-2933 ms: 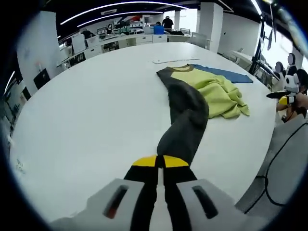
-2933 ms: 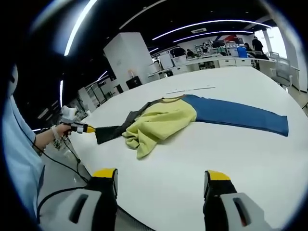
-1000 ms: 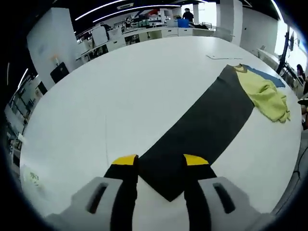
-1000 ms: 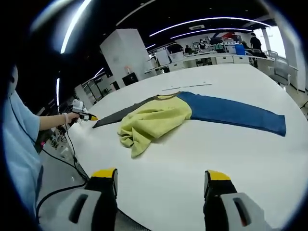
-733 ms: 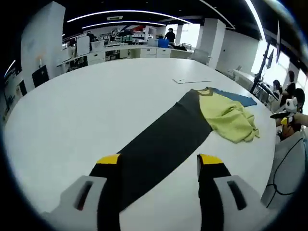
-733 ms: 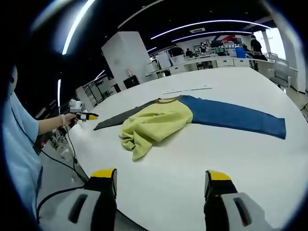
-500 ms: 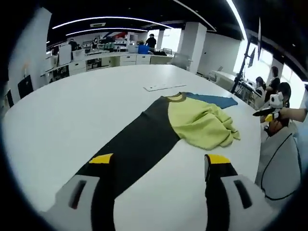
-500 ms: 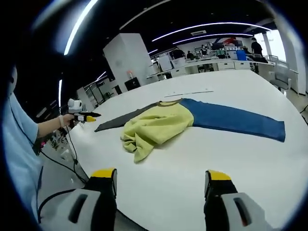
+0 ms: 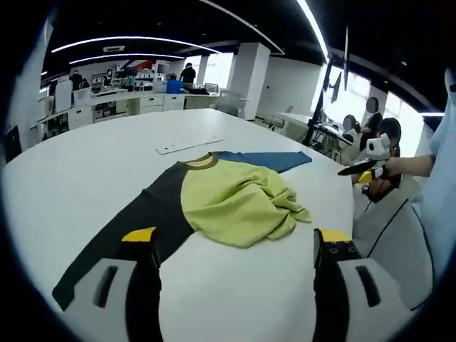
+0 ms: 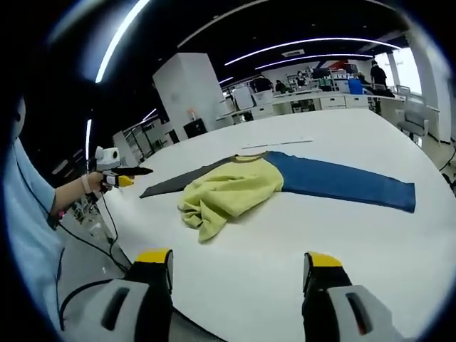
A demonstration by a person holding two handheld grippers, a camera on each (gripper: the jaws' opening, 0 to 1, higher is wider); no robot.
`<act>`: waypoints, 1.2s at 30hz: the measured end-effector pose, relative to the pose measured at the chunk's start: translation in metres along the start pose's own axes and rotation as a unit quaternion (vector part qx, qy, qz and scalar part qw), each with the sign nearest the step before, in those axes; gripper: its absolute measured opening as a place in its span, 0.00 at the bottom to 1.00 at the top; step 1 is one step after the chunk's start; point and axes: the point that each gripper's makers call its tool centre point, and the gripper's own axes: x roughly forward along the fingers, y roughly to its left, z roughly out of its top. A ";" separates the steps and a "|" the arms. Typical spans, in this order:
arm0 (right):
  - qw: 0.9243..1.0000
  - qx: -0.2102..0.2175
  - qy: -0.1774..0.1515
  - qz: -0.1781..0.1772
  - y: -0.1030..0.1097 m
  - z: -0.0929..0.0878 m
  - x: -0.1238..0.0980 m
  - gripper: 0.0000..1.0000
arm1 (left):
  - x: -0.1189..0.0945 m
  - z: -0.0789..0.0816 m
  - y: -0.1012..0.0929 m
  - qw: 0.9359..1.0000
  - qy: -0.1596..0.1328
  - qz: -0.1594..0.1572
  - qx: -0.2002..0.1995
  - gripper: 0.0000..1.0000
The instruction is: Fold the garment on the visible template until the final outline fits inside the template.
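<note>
Garment (image 9: 235,203) lies spread on the large white table (image 9: 85,149), and in the left gripper view its dark grey sleeve (image 9: 135,221) stretches toward the near left, running behind the left gripper's (image 9: 231,246) left jaw, while the bunched yellow-green body sits in the middle of the cloth with its folds heaped toward the right. Beyond the body a blue sleeve (image 9: 267,160) reaches away to the right, and a thin pale strip (image 9: 189,146) lies flat on the table just past the collar. The left gripper's yellow-tipped jaws stand wide apart with nothing between them, held over the table's near part. At the right edge of this view a hand holds the right gripper (image 9: 360,167) off the table's rim, its dark jaws pointing toward the garment. In the right gripper view the left gripper (image 10: 128,173) shows at far left in a hand, near the tip of the dark grey sleeve (image 10: 178,182); whether it touches the cloth cannot be told. The garment (image 10: 228,192) lies across the table (image 10: 285,249), yellow-green body in the middle and blue sleeve (image 10: 342,184) laid out flat to the right. The right gripper's (image 10: 239,267) own jaws are wide apart and hold nothing, well short of the cloth. Desks and people stand far behind.
</note>
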 end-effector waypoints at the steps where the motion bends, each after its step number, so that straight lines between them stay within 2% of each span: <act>1: 1.000 0.002 -0.001 -0.002 -0.001 0.000 -0.001 0.74 | 0.002 -0.002 -0.005 1.000 0.002 -0.005 -0.002 0.86; 5: 1.000 0.003 -0.001 -0.008 -0.005 -0.004 -0.005 0.74 | 0.011 -0.010 -0.024 1.000 0.008 -0.024 0.001 0.86; 8: 1.000 0.006 -0.002 -0.009 -0.004 -0.005 -0.005 0.74 | 0.018 -0.010 -0.035 0.999 -0.007 -0.038 -0.027 0.84; 11: 1.000 0.004 -0.003 -0.005 -0.002 -0.004 -0.003 0.74 | 0.024 -0.015 -0.040 0.999 0.003 -0.040 -0.018 0.83; 14: 1.000 -0.001 0.000 -0.001 0.001 -0.004 0.002 0.74 | 0.027 -0.013 -0.047 0.998 -0.001 -0.049 -0.028 0.79; 17: 1.000 -0.002 0.000 0.005 0.005 -0.002 0.008 0.73 | 0.031 -0.014 -0.051 0.999 -0.001 -0.049 -0.024 0.82; 19: 1.000 -0.003 0.001 0.009 0.006 -0.002 0.012 0.72 | 0.032 -0.016 -0.052 0.998 0.001 -0.048 -0.028 0.80; 25: 0.999 -0.021 0.023 0.032 0.022 -0.002 0.031 0.69 | 0.032 -0.026 -0.061 0.998 0.006 -0.051 -0.033 0.77; 27: 0.997 -0.042 0.040 0.041 0.021 -0.003 0.037 0.62 | 0.030 -0.031 -0.063 0.998 0.011 -0.050 -0.030 0.77; 29: 0.995 -0.059 0.054 0.053 0.030 -0.004 0.047 0.58 | 0.027 -0.034 -0.064 0.998 0.012 -0.048 -0.033 0.77; 32: 0.993 -0.052 0.071 0.076 0.043 -0.008 0.064 0.56 | 0.025 -0.035 -0.063 0.998 0.007 -0.037 -0.043 0.77; 34: 0.990 -0.061 0.089 0.089 0.053 -0.012 0.074 0.48 | 0.024 -0.037 -0.065 0.998 0.006 -0.034 -0.043 0.76; 36: 0.990 -0.021 0.104 0.096 0.063 -0.016 0.089 0.47 | 0.023 -0.037 -0.066 0.998 0.002 -0.032 -0.045 0.75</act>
